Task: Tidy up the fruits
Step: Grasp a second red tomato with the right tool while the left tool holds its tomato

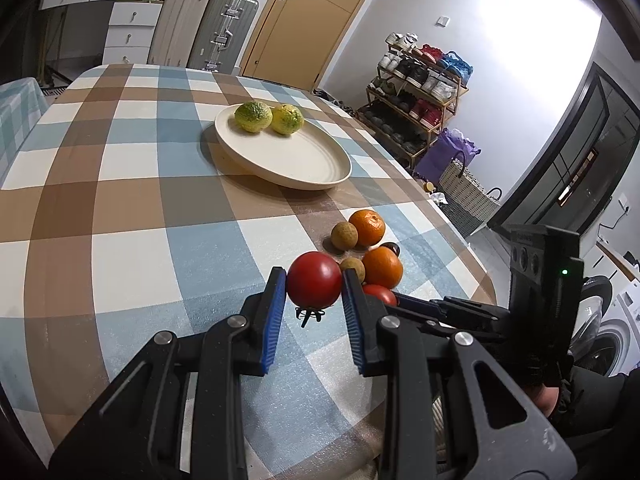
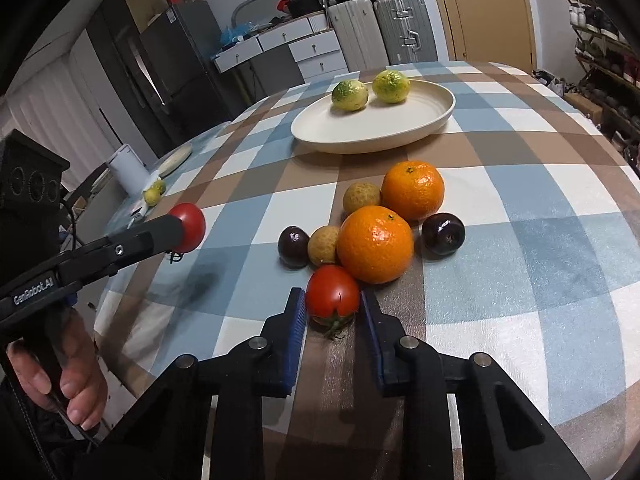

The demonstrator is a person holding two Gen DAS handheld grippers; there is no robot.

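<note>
My left gripper (image 1: 314, 286) is shut on a red tomato (image 1: 314, 285) and holds it above the checked tablecloth; it also shows in the right wrist view (image 2: 188, 227). My right gripper (image 2: 334, 300) has its jaws on both sides of a second red tomato (image 2: 333, 292) on the cloth, touching or nearly so. Behind it lie two oranges (image 2: 375, 243), two tan longans (image 2: 323, 245) and two dark plums (image 2: 443, 234). A cream plate (image 2: 400, 132) farther back holds two green-yellow citrus fruits (image 2: 350, 95).
The table's right edge (image 1: 460, 220) drops to the floor, with a shoe rack (image 1: 416, 88) and a woven basket (image 1: 466, 194) beyond. A white cylinder (image 2: 127, 172) and small fruit (image 2: 152, 196) sit on a side table at left.
</note>
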